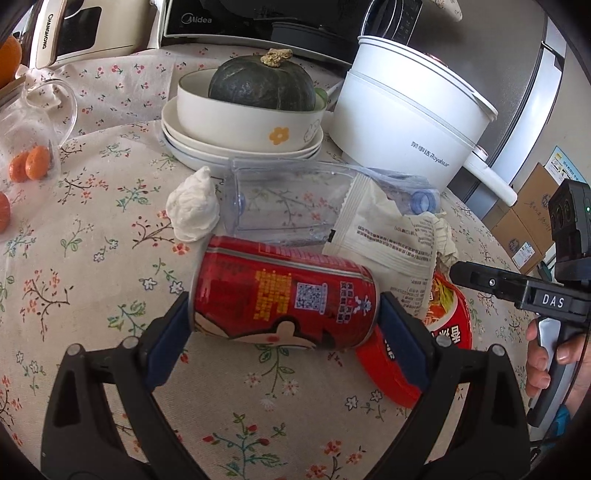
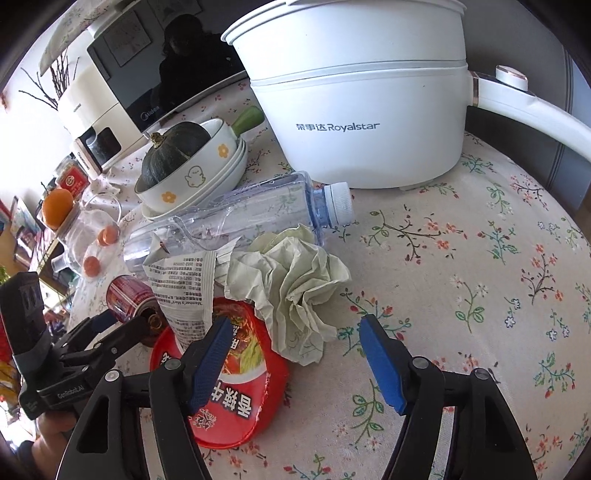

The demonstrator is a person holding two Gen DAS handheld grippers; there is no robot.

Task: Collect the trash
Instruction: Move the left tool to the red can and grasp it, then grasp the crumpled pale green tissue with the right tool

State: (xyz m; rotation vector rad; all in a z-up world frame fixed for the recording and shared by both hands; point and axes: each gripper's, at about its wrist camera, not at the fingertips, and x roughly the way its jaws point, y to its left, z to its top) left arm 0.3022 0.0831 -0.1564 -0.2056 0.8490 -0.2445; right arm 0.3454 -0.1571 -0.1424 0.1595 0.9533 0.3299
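**Can gripped, paper straddled on the floral table**

Nearest, the left gripper (image 1: 284,314) had its blue pads pressed on both ends of the red can (image 1: 284,299), which lay on its side on the flowered cloth (image 1: 92,258). A hand (image 1: 546,354) at the right edge held the right gripper (image 2: 295,339). Its jaws stood part-open and held nothing. The left pad (image 2: 210,354) hung over the red noodle cup (image 2: 240,376), which lay tipped on its side just right of the can. The right pad (image 2: 384,365) hung over bare cloth. Between the tips sat the lower edge of a crumpled pale green paper (image 2: 295,280); whether a pad touched it I could not tell.

Just behind the can and cup lay a white printed wrapper (image 1: 384,232), its corner resting on the cup. To the left of it was a wad of white tissue (image 1: 192,206), apart from the can. Beyond these, a clear plastic bottle (image 2: 258,210) lay on its side, white cap (image 2: 340,203) pointing right.

Farther back, a dark green squash (image 1: 262,85) sat in a white bowl (image 1: 251,122) on stacked plates (image 1: 184,147). A white electric pot (image 2: 362,110) stood to the right. Small oranges (image 1: 29,166) lay at the far left beside a glass jar (image 1: 44,114). At the back stood a microwave (image 1: 258,18).
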